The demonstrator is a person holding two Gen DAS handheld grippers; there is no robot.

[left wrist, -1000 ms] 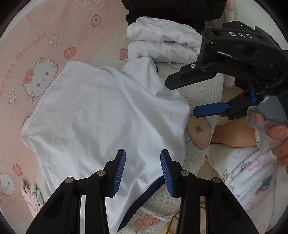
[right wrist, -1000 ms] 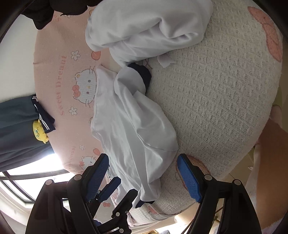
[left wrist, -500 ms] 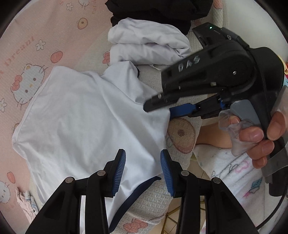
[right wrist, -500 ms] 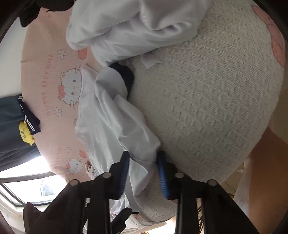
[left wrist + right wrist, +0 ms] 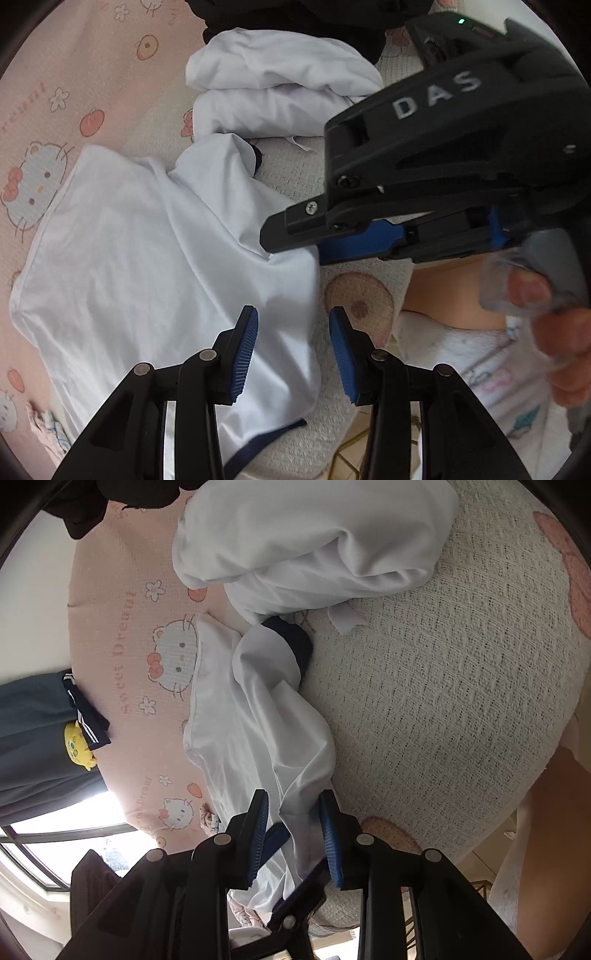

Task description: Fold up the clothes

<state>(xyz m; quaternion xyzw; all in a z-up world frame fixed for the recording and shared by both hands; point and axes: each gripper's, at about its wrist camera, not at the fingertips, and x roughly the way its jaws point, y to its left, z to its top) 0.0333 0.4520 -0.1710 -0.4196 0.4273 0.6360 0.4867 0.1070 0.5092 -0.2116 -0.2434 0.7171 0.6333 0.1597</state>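
From the left wrist view, your left tool (image 5: 291, 350) is hovering with its jaws parted and nothing between them, over the near edge of the white shirt (image 5: 155, 266), which is lying spread on the bed (image 5: 110, 66) towards its near edge. Your right tool (image 5: 314, 247) is reaching in from the right and biting the shirt's right edge.

From the right wrist view, your right tool (image 5: 295, 830) has just been closing and is now pinching a bunched fold of the shirt (image 5: 258, 720). The cloth is looking light, limp and rather slick, so you should be taking it at the hem or a corner, deep between the pads.
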